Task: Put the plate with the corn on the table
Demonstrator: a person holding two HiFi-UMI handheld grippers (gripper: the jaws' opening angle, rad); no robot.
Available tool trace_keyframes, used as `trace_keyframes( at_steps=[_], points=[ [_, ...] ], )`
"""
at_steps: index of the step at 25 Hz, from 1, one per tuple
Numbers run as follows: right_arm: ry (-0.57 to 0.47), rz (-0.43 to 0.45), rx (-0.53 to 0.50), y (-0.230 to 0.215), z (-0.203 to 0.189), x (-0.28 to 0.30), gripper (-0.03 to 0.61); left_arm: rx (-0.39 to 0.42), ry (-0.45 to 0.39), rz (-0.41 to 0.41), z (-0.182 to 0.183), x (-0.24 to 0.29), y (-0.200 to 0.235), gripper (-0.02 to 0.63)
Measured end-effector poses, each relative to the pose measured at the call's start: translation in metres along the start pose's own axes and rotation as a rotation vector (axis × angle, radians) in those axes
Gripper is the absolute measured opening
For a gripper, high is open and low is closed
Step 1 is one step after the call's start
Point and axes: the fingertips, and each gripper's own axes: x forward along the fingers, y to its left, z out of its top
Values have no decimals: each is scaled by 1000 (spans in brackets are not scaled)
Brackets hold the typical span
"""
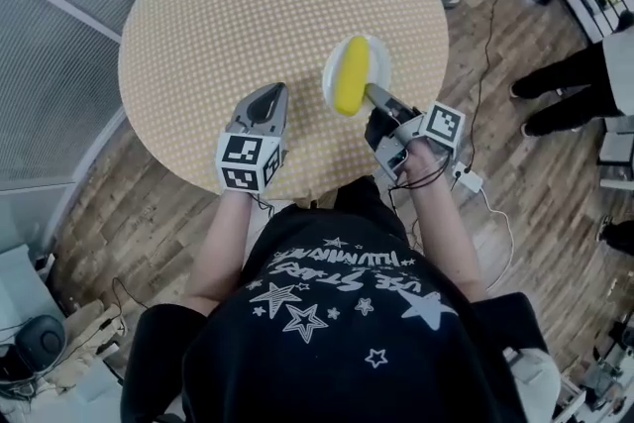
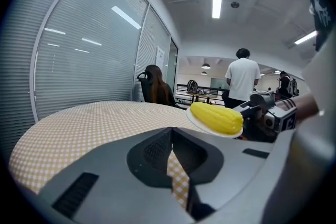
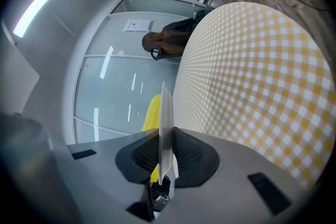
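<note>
A small white plate (image 1: 373, 72) carrying a yellow corn cob (image 1: 350, 74) hangs above the near right part of the round checked table (image 1: 228, 5). My right gripper (image 1: 373, 96) is shut on the plate's near rim; in the right gripper view the plate (image 3: 165, 128) stands edge-on between the jaws with the corn (image 3: 151, 113) behind it. My left gripper (image 1: 264, 104) rests over the table's near edge, left of the plate, shut with nothing in it. The left gripper view shows the corn (image 2: 216, 117) on the plate (image 2: 197, 121) ahead at the right.
The table wears a yellow-and-white checked cloth (image 2: 89, 118). Glass partition walls (image 1: 50, 54) curve round its left side. A person's legs (image 1: 570, 84) stand on the wooden floor at the right, with cables (image 1: 485, 64) and a white adapter (image 1: 469, 179) nearby. A seated person (image 2: 155, 86) and a standing person (image 2: 242, 78) are beyond.
</note>
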Motion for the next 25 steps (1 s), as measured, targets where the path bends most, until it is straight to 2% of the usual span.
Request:
trace_keyframes(
  at_steps=[8, 14, 21, 25],
  points=[
    [93, -28, -3, -20, 53, 30, 52, -31, 10, 99, 15, 39, 11, 8],
    [154, -70, 10, -47, 124, 80, 52, -55, 66, 148, 25, 111, 34, 8],
    [213, -63, -7, -61, 130, 91, 52, -72, 77, 217, 17, 113, 31, 8],
    [235, -66, -19, -70, 132, 98, 52, -54, 78, 251, 16, 112, 30, 8]
  ],
)
